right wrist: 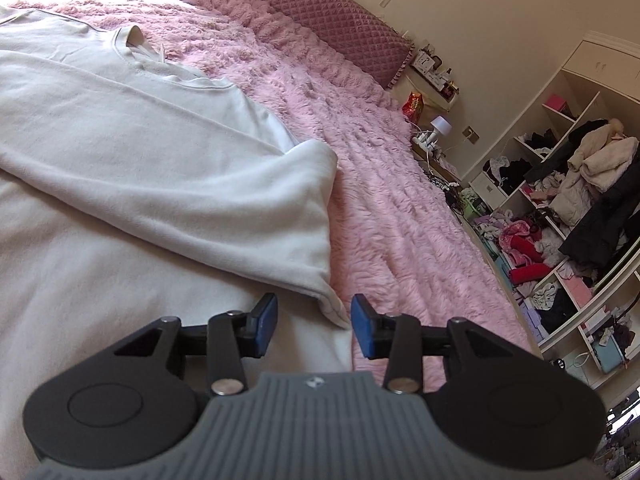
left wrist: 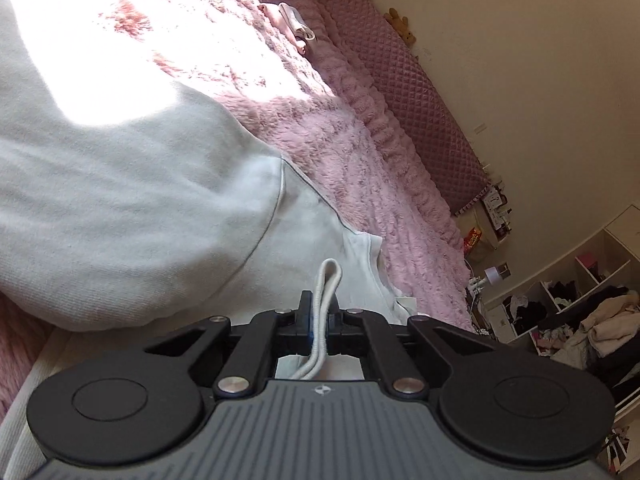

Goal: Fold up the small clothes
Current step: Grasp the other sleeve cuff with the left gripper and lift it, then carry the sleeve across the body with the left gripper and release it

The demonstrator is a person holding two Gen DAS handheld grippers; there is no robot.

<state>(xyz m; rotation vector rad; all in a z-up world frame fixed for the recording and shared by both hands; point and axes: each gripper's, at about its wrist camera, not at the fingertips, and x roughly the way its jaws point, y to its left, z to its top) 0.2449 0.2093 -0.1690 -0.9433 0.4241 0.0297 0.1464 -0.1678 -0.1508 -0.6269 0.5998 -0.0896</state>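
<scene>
Left wrist view: left claw (left wrist: 319,322) pinching perhaps one sweatshirt (left wrist: 120,216) hem; right claw (right wrist: 314,326) parted, empty.

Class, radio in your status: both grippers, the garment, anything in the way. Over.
Left gripper shut on white ribbed hem. Right gripper open, nothing between jaws. White sweatshirt on pink blanket, sleeve folded in. Nothing obstructing.

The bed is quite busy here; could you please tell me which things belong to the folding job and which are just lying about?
In the job:
- white sweatshirt, sleeve folded across it
- left hand-held gripper, shut on its ribbed edge
- right hand-held gripper, open

Lying about:
- small pink and white clothes
- pink fluffy blanket
- cluttered shelves
- snack bag
</scene>
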